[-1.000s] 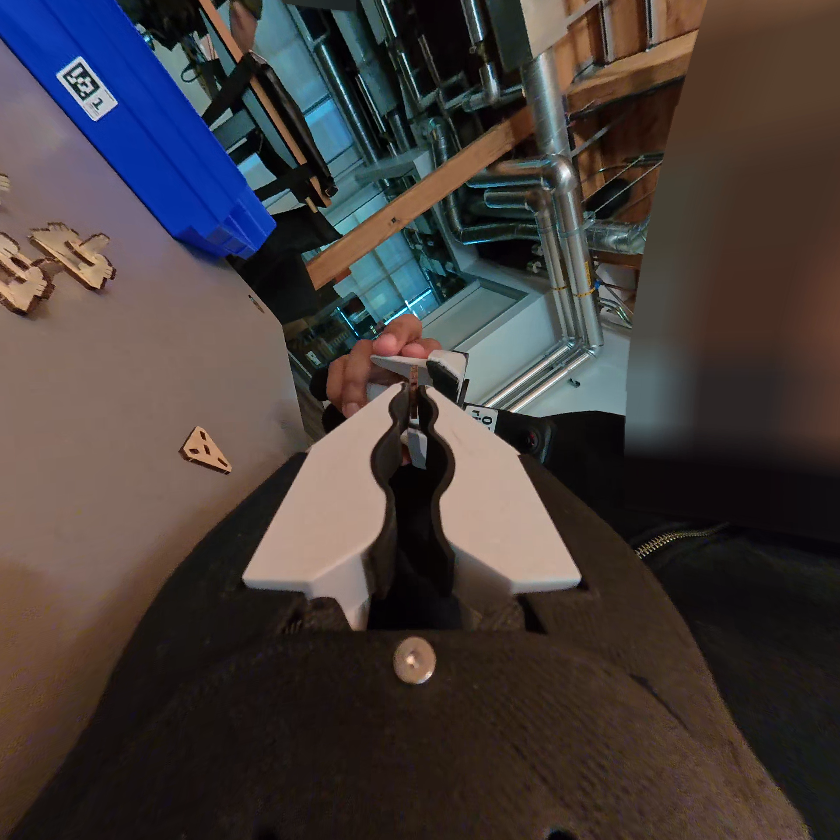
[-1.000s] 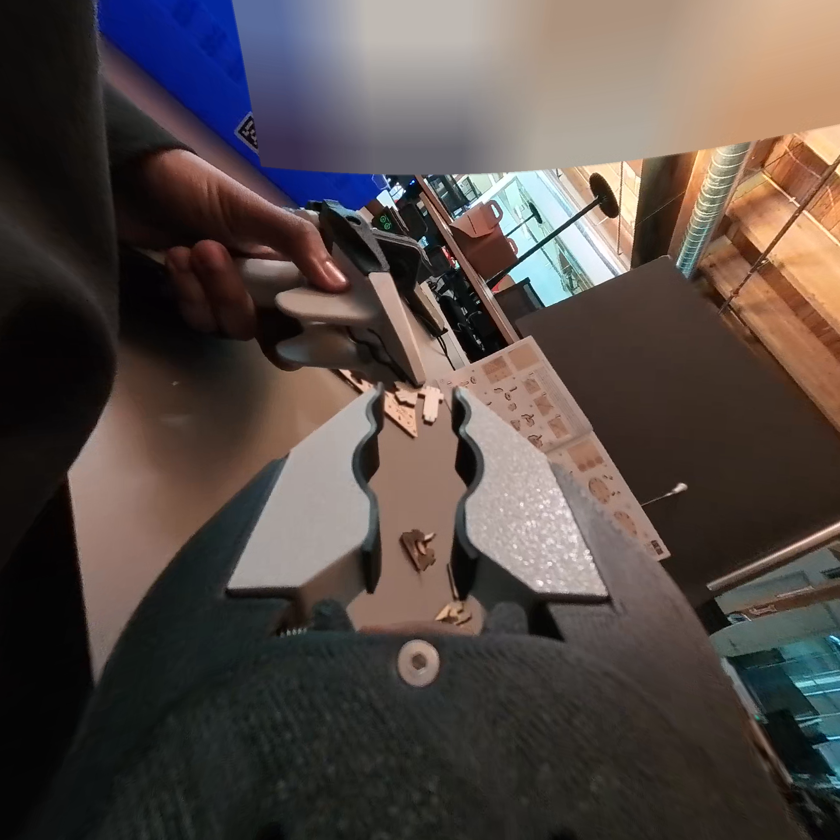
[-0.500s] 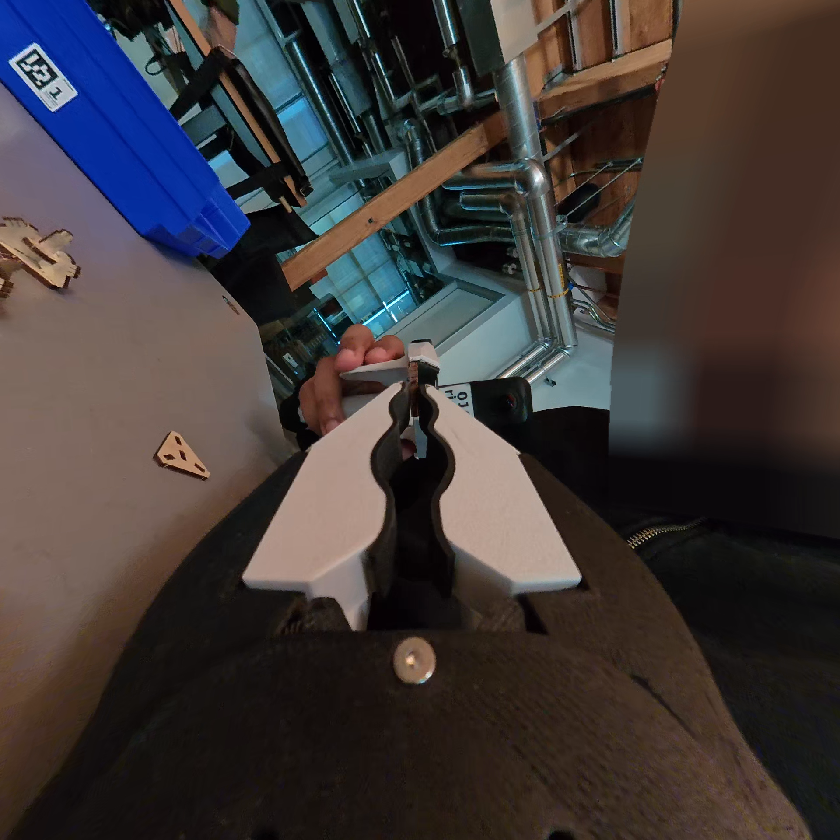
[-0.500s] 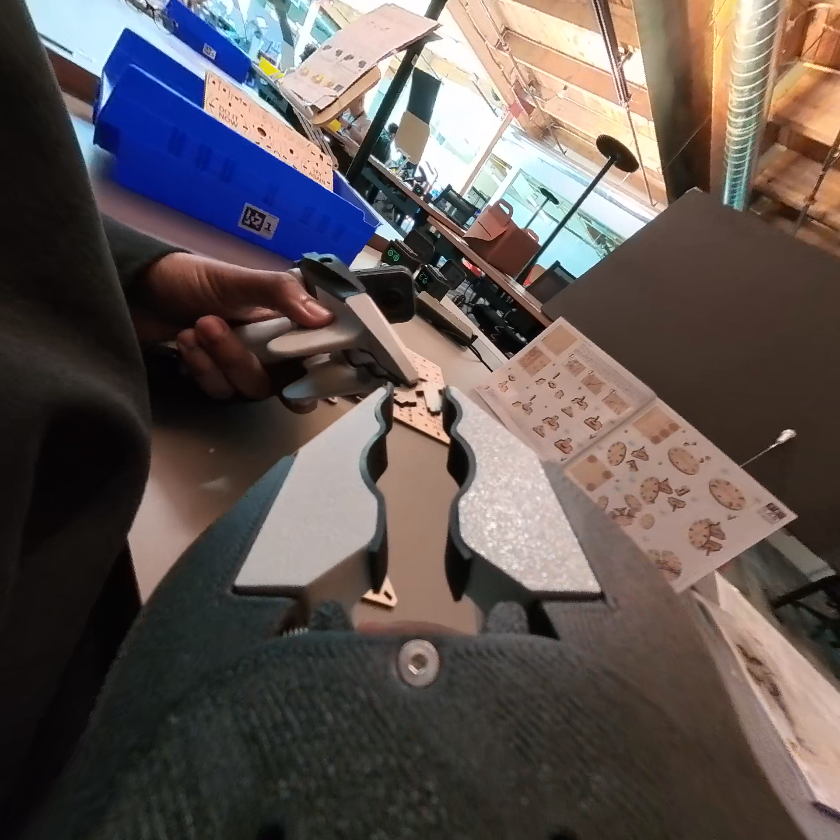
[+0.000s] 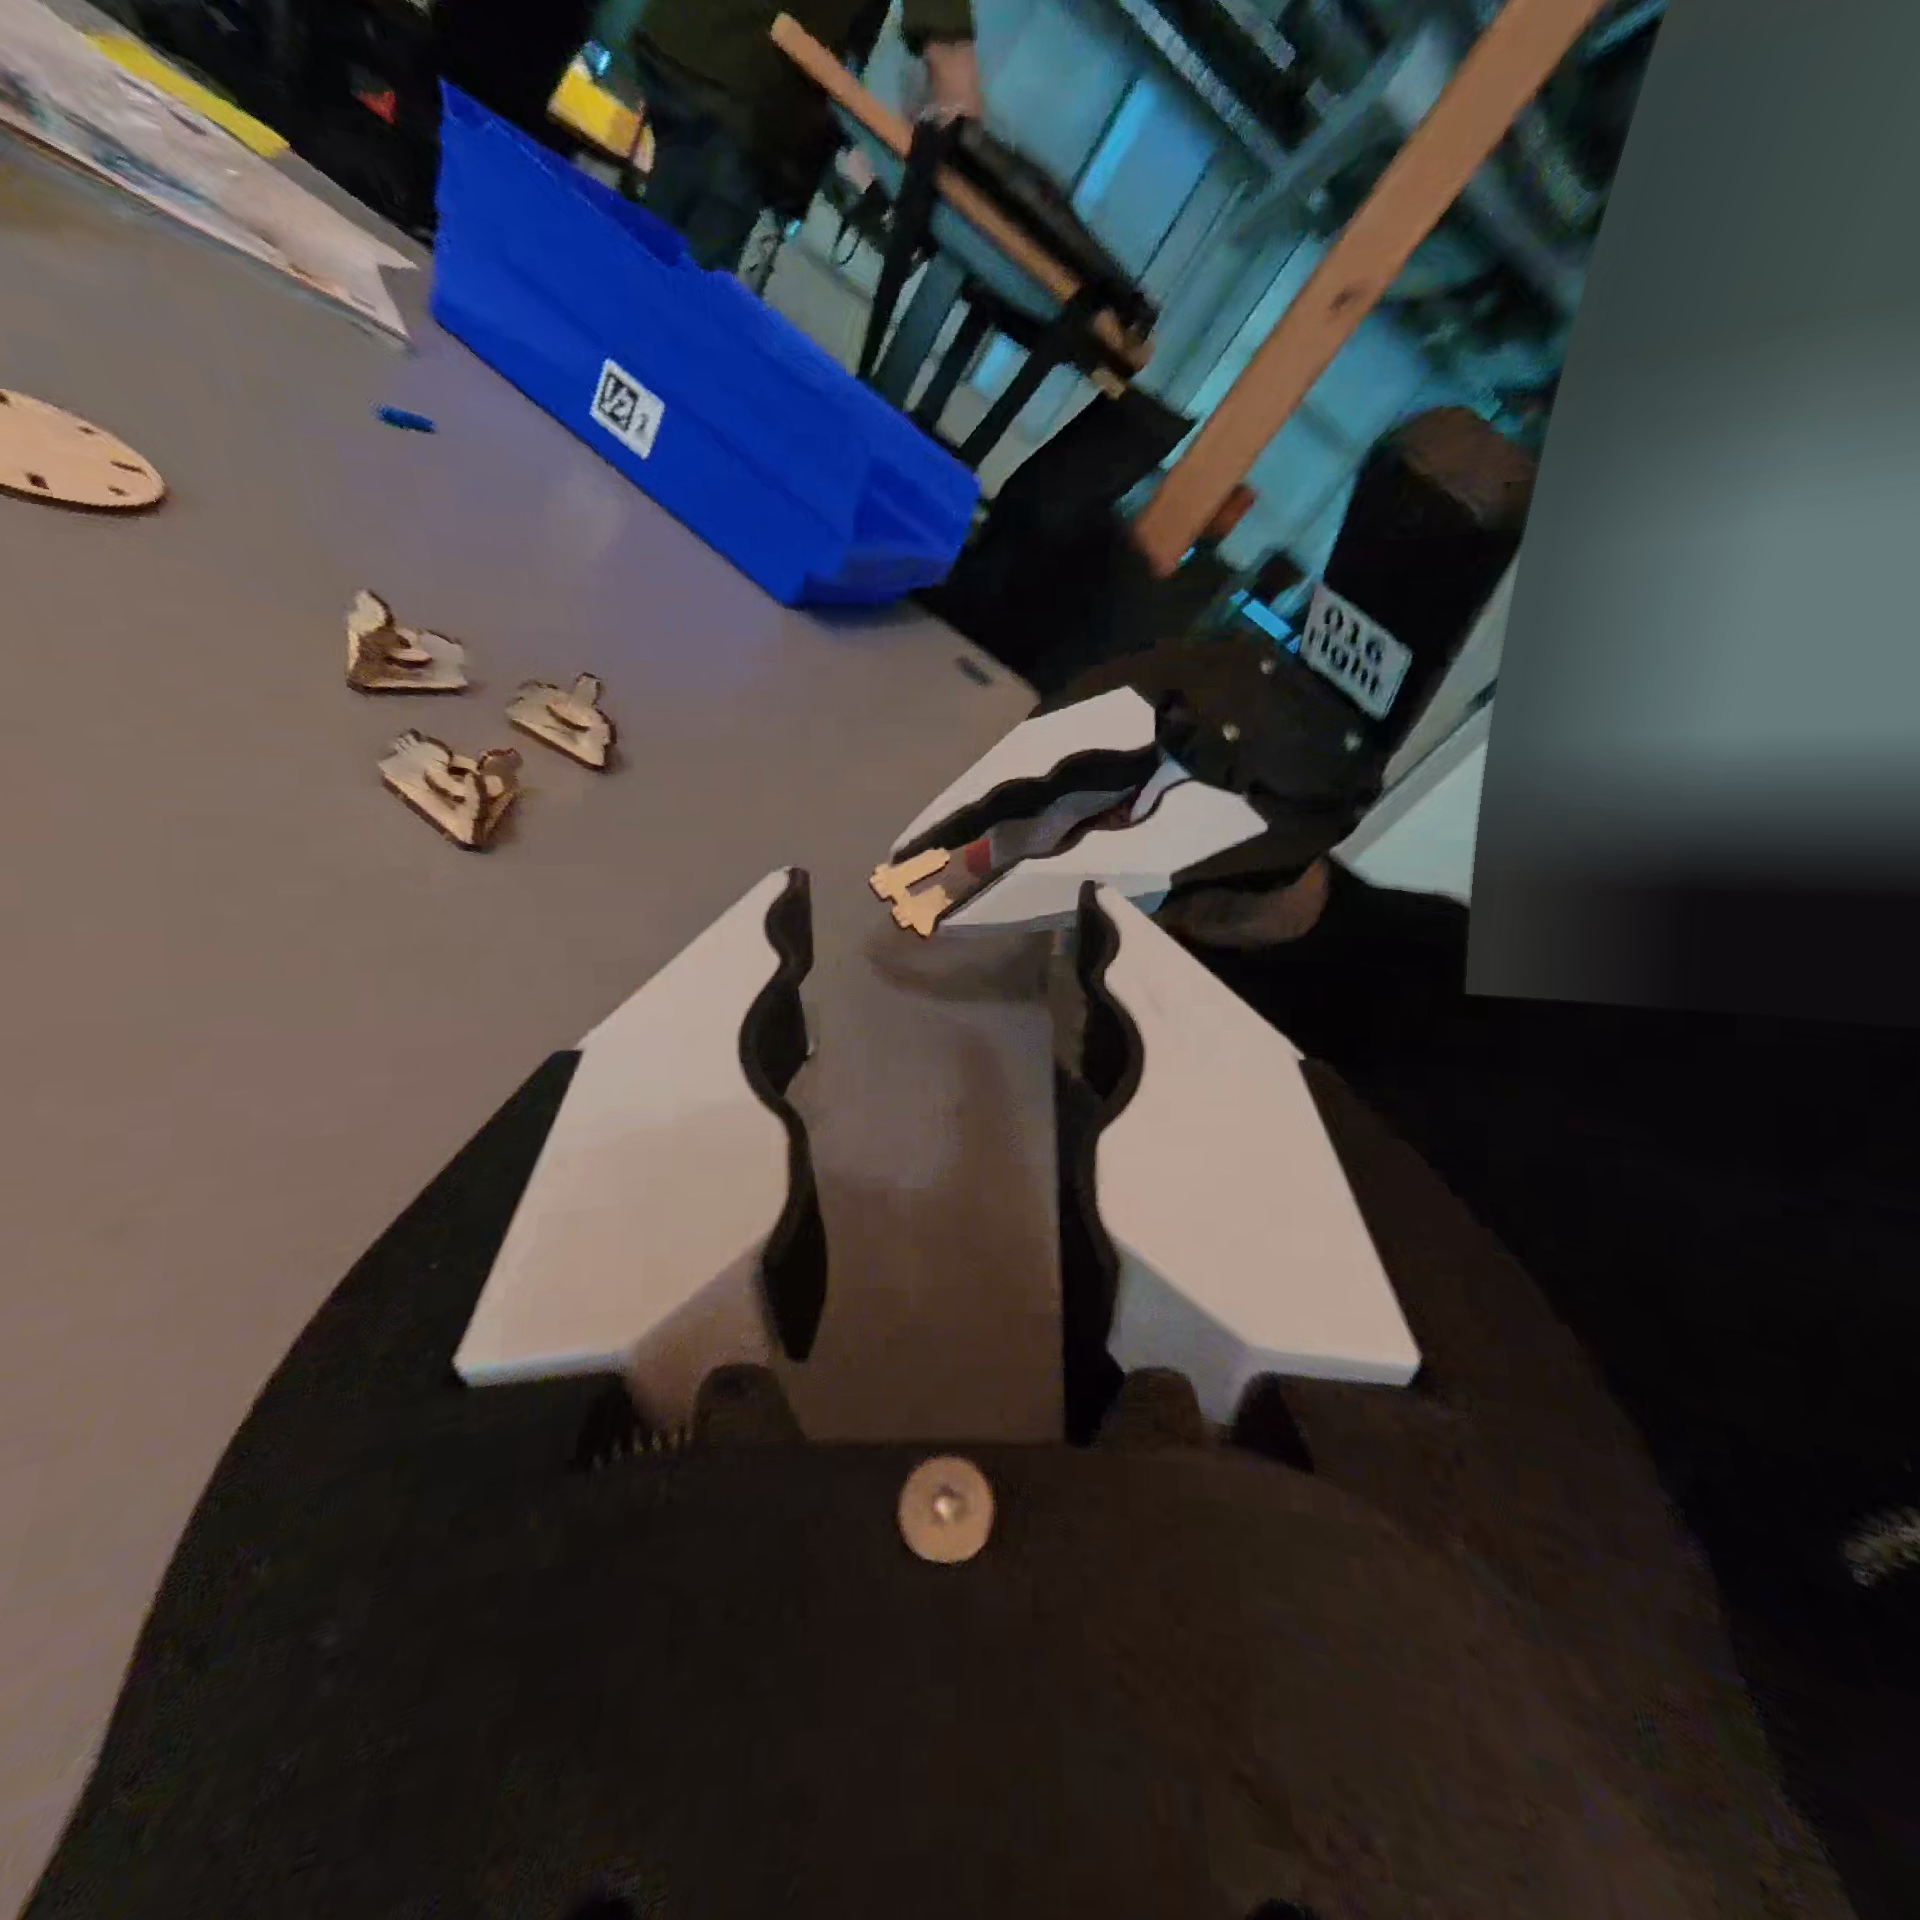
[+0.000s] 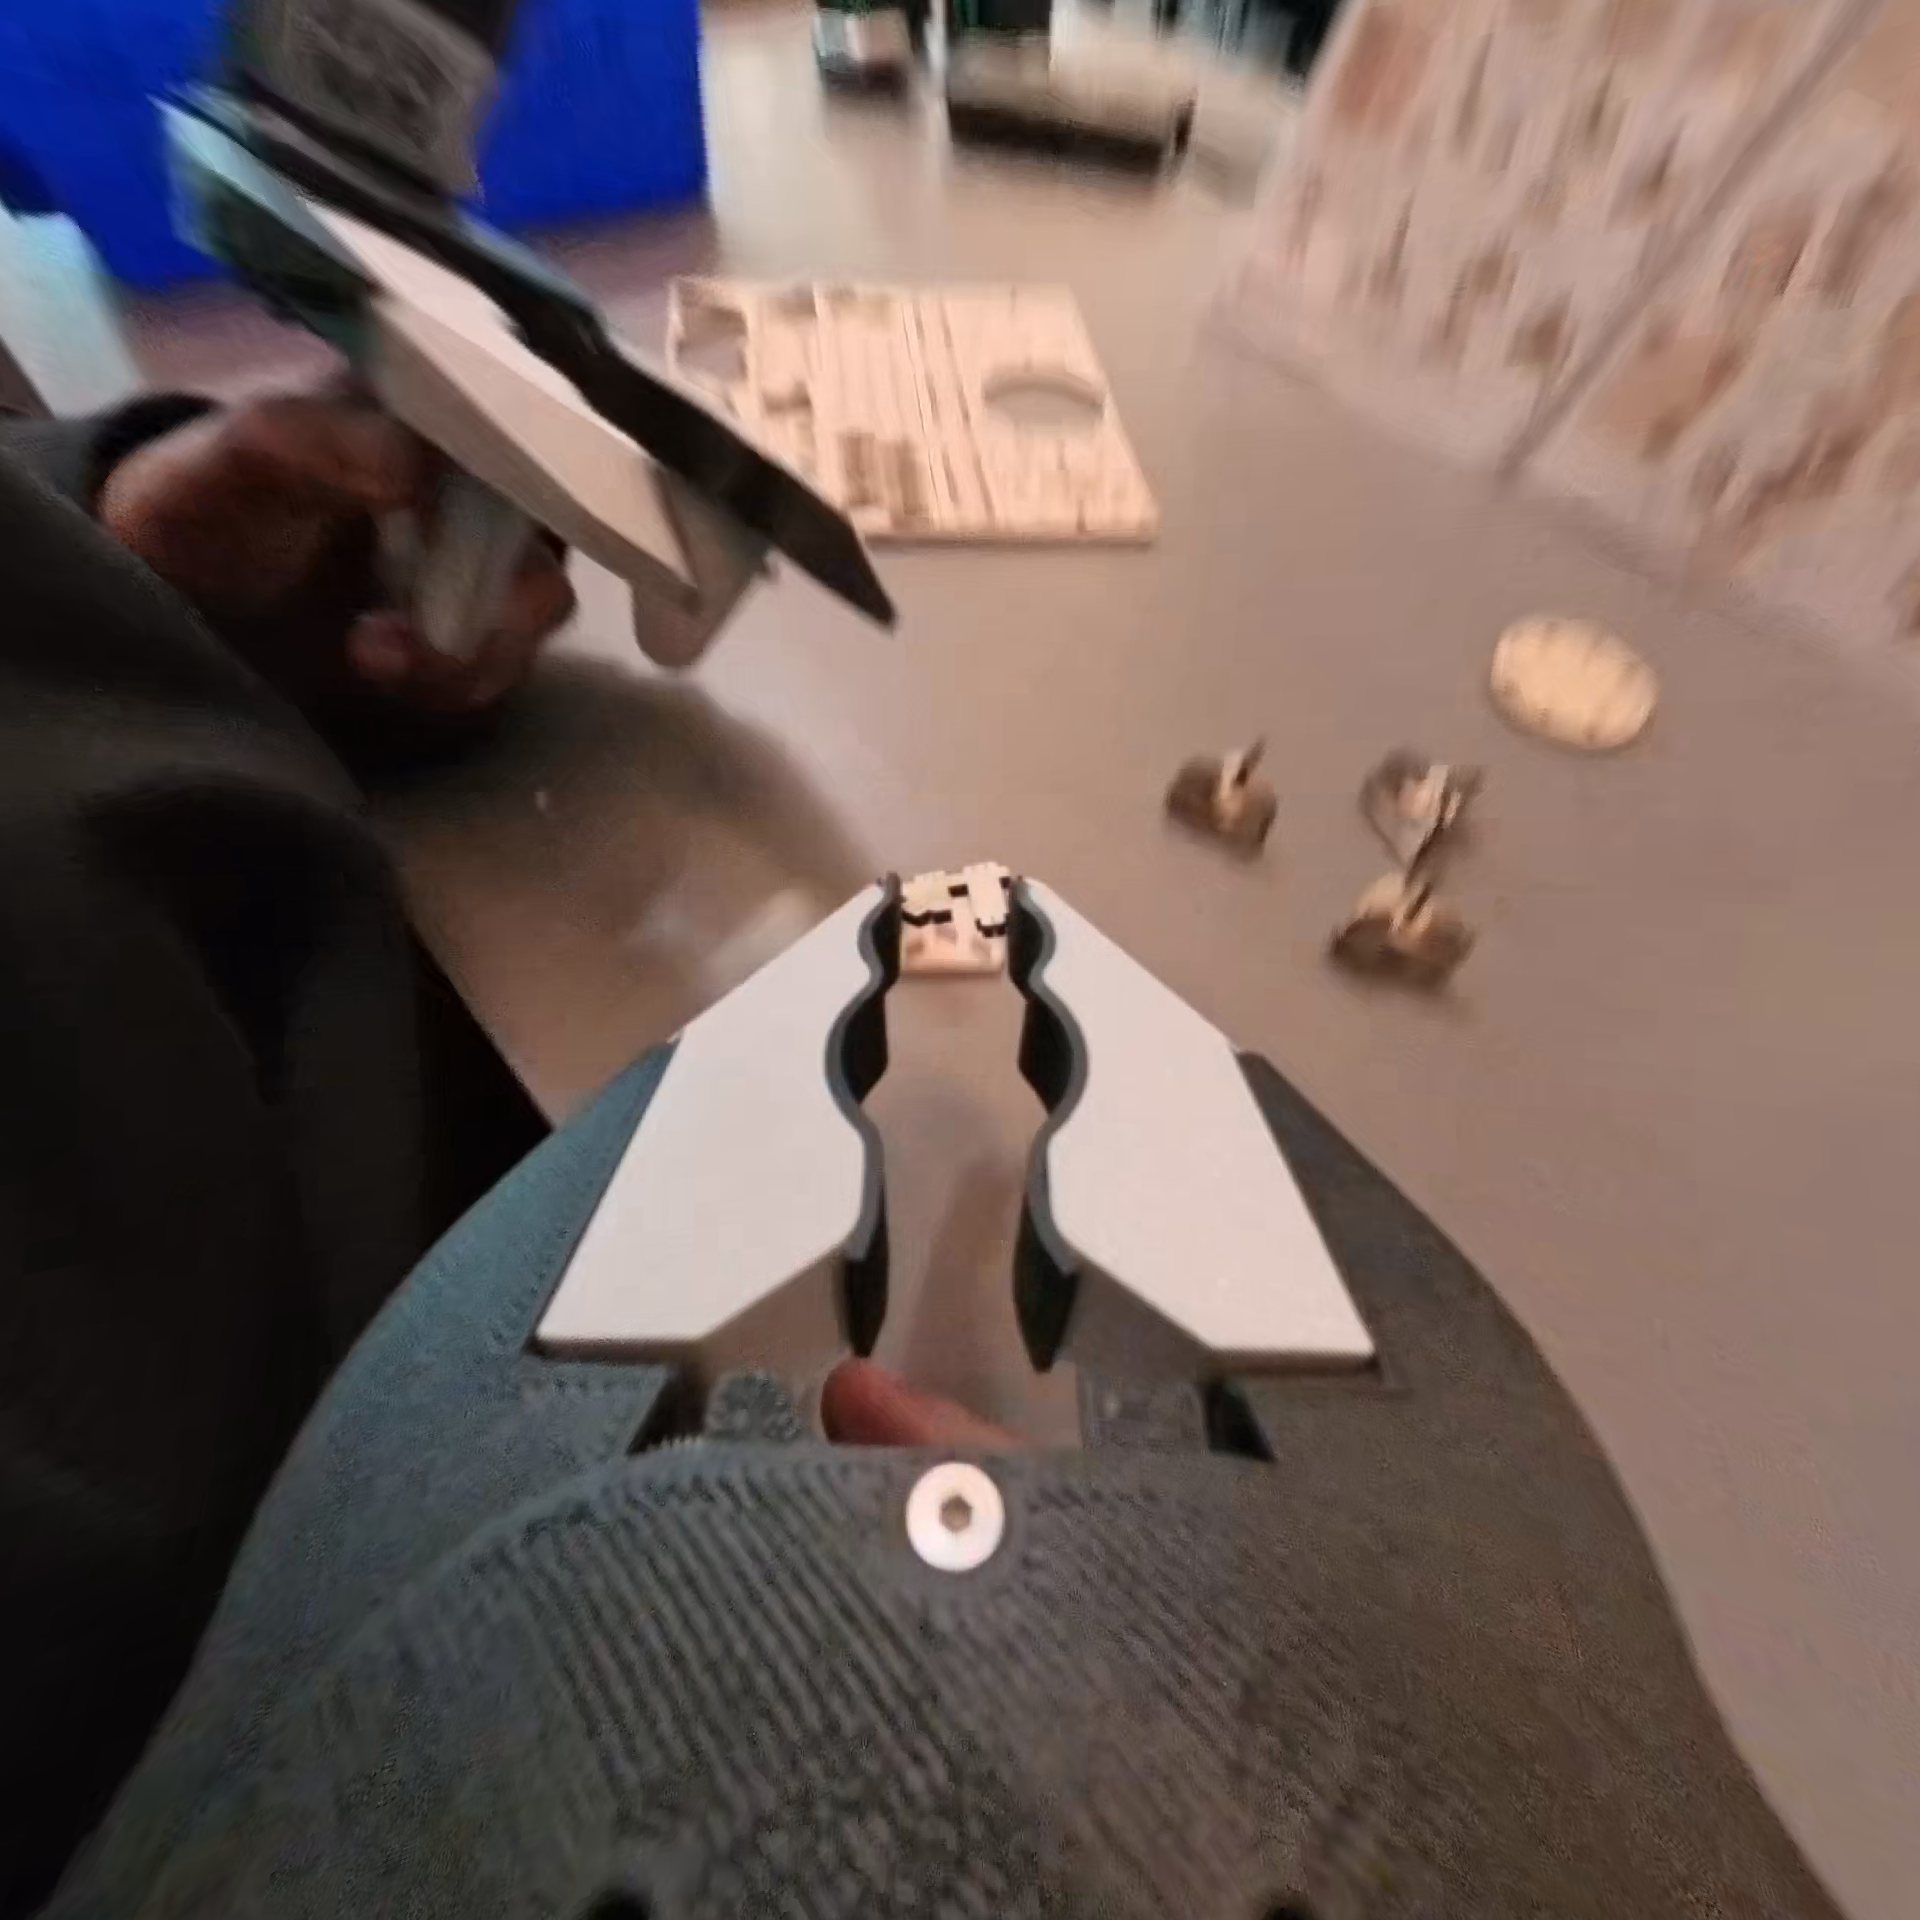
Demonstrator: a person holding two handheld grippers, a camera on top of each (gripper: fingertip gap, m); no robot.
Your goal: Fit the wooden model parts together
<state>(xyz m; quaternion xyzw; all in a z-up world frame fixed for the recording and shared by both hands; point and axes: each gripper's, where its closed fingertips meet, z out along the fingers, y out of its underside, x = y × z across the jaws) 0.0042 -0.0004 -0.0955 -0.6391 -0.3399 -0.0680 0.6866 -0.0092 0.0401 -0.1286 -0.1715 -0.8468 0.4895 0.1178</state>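
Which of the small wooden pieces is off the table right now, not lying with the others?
The pale notched wooden piece pinched at the tips of the right gripper. The other three small assemblies sit on the grey table, away from both grippers.

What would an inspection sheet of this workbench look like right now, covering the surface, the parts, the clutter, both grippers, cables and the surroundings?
Surface: grey table, matte, parts scattered over it.
Parts: three small wooden assemblies lie apart from each other; a wooden disc lies farther off; a cut-out wooden sheet lies flat.
Clutter: blue bin at the table's far edge; printed paper sheet beside it.
Left gripper: jaws wide apart, nothing between them, over bare table.
Right gripper: fingertips closed on a small wooden piece, which juts from the tips.
Cables: nothing seen.
Surroundings: workshop with a wooden beam; blurred.
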